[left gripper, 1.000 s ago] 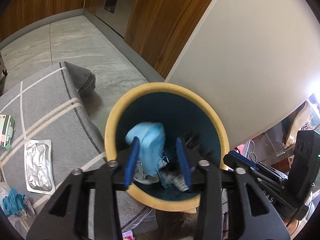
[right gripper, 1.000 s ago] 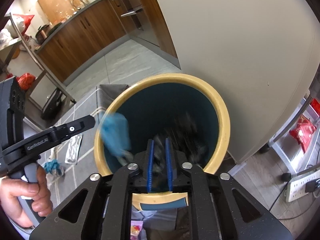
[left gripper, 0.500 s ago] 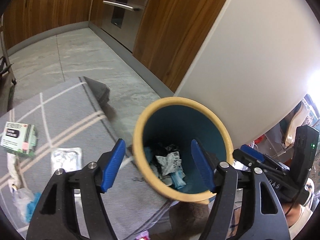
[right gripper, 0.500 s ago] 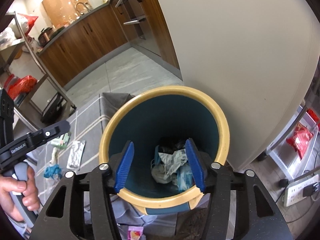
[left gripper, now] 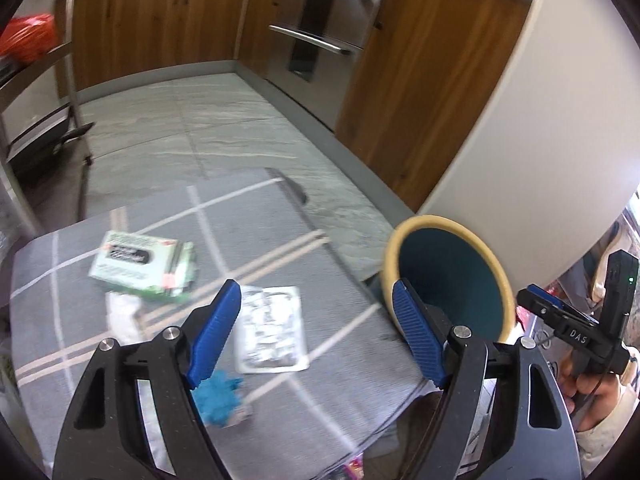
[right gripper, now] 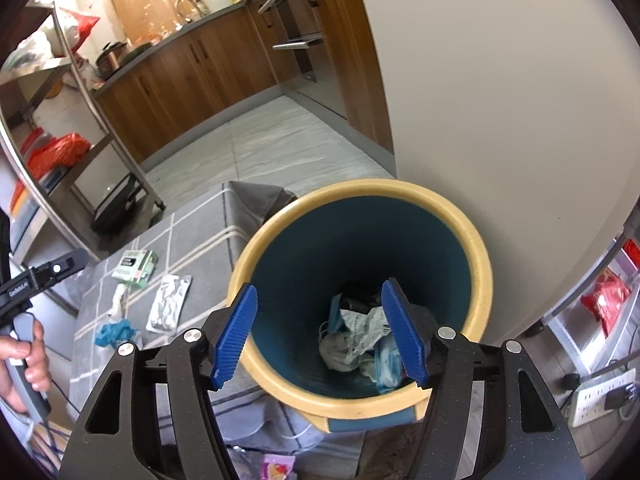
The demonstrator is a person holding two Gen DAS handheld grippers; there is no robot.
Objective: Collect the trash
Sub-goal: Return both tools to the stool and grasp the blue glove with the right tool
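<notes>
The left gripper (left gripper: 316,332), jaws opening and empty, hangs over the grey mat (left gripper: 340,364) with the silver foil pack (left gripper: 272,330) lying lengthwise between its fingers, whereas the right gripper (right gripper: 318,336), also opening and empty, hovers over the bin (right gripper: 482,280).

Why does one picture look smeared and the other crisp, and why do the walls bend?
Left wrist view: motion blur smears the green box and the grey cloth. Right wrist view: sharper, with the bin and its trash clear, glare at top. Both: the fisheye lens bends straight edges.
</notes>
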